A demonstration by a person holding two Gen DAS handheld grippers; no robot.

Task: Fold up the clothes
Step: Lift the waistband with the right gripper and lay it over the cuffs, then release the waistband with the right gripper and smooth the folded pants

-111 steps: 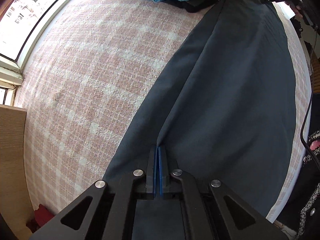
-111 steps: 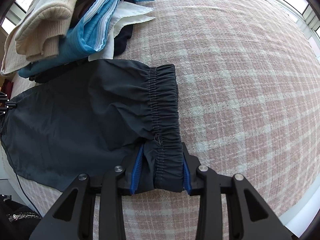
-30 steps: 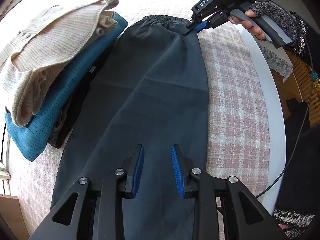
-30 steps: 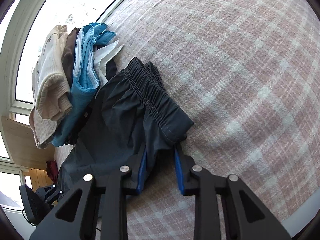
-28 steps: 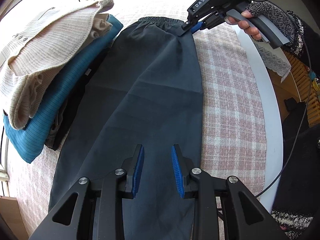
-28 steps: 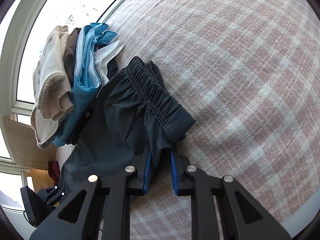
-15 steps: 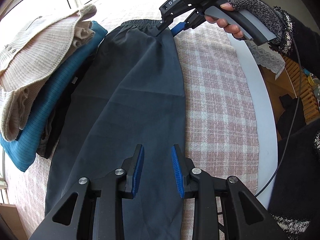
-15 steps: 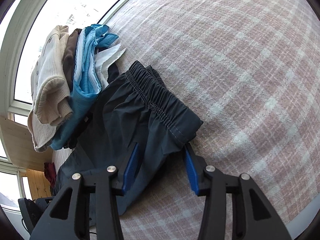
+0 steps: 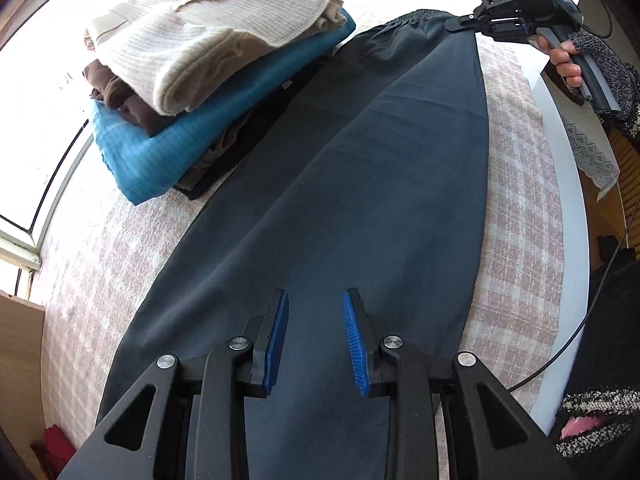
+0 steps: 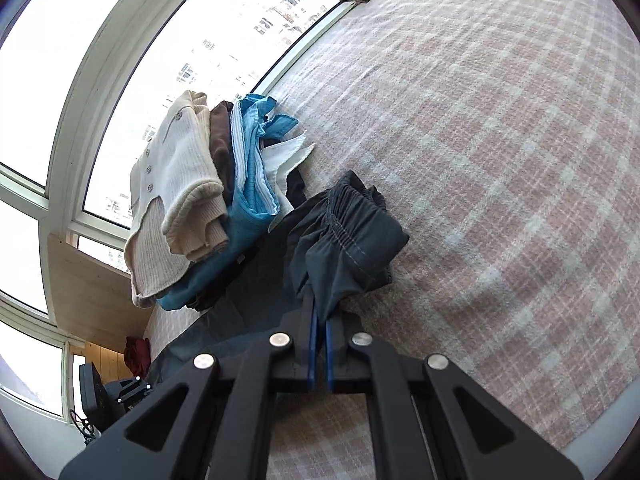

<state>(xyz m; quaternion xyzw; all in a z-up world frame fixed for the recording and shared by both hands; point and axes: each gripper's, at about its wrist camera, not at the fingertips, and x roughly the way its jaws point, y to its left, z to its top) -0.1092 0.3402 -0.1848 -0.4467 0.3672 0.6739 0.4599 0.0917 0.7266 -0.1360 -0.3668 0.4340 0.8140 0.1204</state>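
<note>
The dark grey trousers [image 9: 380, 184] lie stretched along the pink plaid cloth [image 9: 516, 184] of the tabletop, running from the bottom centre of the left wrist view to the upper right, legs laid together. The left tool [image 9: 314, 340] hangs over the leg end with its blue pads apart and nothing between them, as it was half a second ago; 3.7 s ago it was pinched on the fabric. The right tool [image 10: 319, 354] is now clamped on the trousers just below the elastic waistband [image 10: 352, 228], where half a second ago its pads stood apart around it. In the left wrist view a hand [image 9: 564, 66] holds that tool at the upper right. A pile of folded clothes [image 9: 208, 68], cream knit on top, sits just beside the trousers at upper left.
</note>
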